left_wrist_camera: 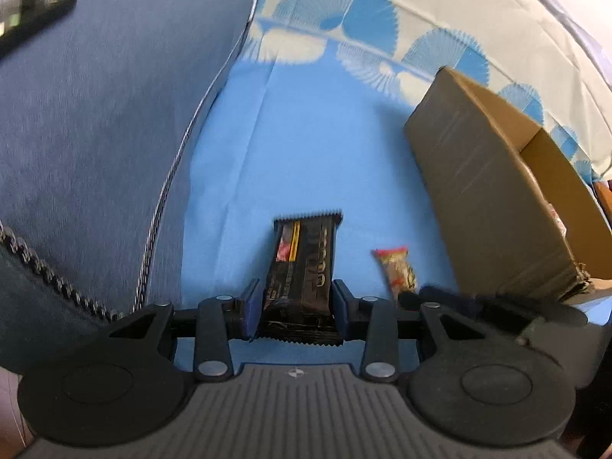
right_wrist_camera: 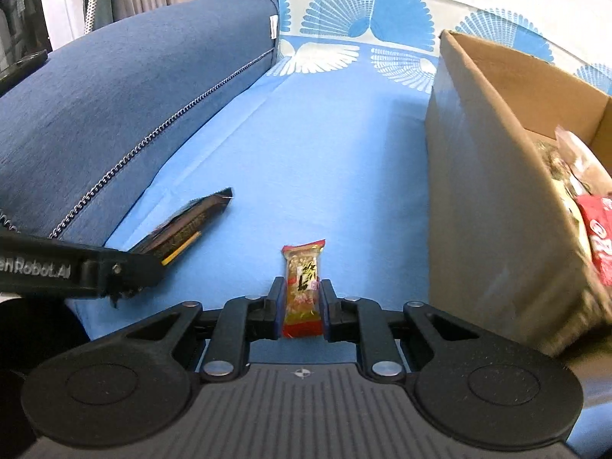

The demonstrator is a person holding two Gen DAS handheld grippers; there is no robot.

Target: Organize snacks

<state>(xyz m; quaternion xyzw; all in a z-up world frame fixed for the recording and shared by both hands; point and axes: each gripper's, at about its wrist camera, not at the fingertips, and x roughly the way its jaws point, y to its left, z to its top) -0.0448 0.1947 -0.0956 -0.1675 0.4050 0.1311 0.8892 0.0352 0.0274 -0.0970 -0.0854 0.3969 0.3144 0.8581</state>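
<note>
We hold a black foil-wrapped snack bar with a yellow stripe (left_wrist_camera: 302, 267) clamped between the blue pads of our left gripper (left_wrist_camera: 296, 308); it sticks out ahead of the fingers, lifted above the light-blue bed sheet (left_wrist_camera: 306, 145). Our right gripper (right_wrist_camera: 300, 310) is clenched on a small clear-wrapped nut bar with red ends (right_wrist_camera: 302, 290), the wrapper pinched at both sides.

Taking the open brown cardboard box (right_wrist_camera: 485, 199) as our landmark: both bars are to its left, the nut bar near its left wall, the black bar farther left. Inside the box we see other packets, among them a red one (right_wrist_camera: 600, 237) against its near side. The tall left wall of the box stands between both bars and its interior. Farther left of the box, past the black bar, lies a dark-blue zippered cushion (right_wrist_camera: 114, 107). Behind the box the sheet carries a blue fan print (right_wrist_camera: 367, 15).
</note>
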